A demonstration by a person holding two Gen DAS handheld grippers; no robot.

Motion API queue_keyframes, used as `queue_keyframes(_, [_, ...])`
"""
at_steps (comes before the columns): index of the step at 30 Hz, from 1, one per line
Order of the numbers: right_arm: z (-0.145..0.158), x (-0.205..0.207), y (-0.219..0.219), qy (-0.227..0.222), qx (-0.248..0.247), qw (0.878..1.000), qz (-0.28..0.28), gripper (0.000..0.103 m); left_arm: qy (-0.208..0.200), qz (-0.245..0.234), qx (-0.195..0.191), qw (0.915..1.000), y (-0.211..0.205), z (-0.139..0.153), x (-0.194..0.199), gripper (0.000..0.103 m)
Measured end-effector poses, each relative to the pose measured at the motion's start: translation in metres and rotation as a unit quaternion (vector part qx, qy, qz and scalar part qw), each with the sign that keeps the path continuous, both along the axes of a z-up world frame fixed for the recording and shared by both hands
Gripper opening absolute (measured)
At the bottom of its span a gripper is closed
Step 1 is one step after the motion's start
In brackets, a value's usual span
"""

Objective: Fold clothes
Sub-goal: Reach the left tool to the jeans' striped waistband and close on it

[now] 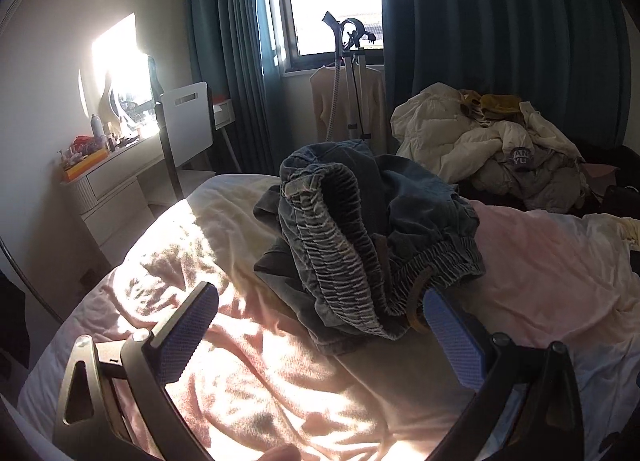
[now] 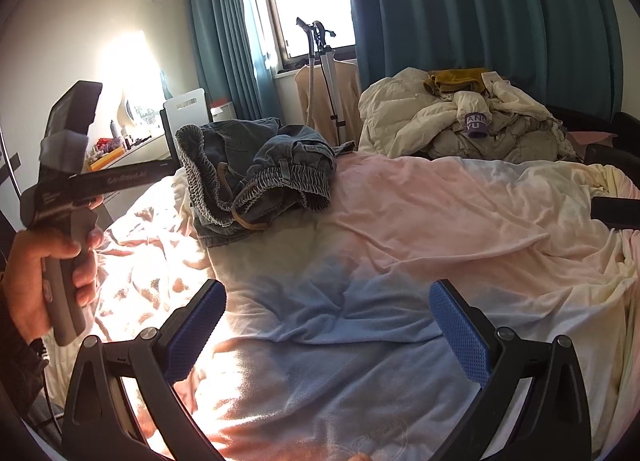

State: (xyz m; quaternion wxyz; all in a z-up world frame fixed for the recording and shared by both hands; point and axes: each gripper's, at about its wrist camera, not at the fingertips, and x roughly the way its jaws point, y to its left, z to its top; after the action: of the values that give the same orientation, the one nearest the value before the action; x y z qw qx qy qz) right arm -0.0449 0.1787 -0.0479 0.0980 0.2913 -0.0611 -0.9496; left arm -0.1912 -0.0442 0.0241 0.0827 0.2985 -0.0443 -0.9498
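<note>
A crumpled pair of blue denim trousers [image 1: 360, 229] with an elastic waistband lies in a heap on the pink and blue bedspread [image 1: 280, 381]. It also shows in the right wrist view [image 2: 256, 181] at the bed's left. My left gripper [image 1: 320, 313] is open, its blue pads either side of the waistband's near edge, the right pad close to it. My right gripper [image 2: 326, 313] is open and empty over the bedspread [image 2: 400, 261], well short of the trousers. The left gripper's body [image 2: 68, 189] and the hand holding it show at the far left.
A pile of cream and grey clothes [image 2: 460, 121] sits at the bed's far right, also in the left wrist view [image 1: 492, 141]. A garment steamer stand [image 1: 352, 73] stands by the window. A dressing table [image 1: 104, 177] with clutter is at the left. A dark object [image 2: 616, 211] lies at the right edge.
</note>
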Motion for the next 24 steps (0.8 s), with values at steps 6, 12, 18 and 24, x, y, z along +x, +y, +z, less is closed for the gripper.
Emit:
queue_keyframes(6, [-0.013, -0.01, 0.015, -0.016, -0.02, 1.0, 0.009, 0.103, 0.007, 0.021, -0.034, 0.9992, -0.005, -0.001, -0.038, 0.103])
queue_keyframes(12, [-0.024, -0.023, 0.021, -0.031, -0.054, 0.998, 0.026, 0.103, 0.015, 0.036, -0.025, 0.9989, -0.011, -0.007, -0.058, 0.085])
queue_keyframes(18, [-0.028, -0.026, 0.019, -0.025, -0.058, 0.997, 0.034, 0.103, 0.002, 0.063, -0.008, 0.998, -0.028, -0.014, -0.081, 0.039])
queue_keyframes(24, [-0.028, -0.03, 0.021, -0.012, -0.054, 0.998, 0.025, 0.103, 0.04, 0.035, 0.019, 0.9984, -0.025, 0.01, -0.058, 0.008])
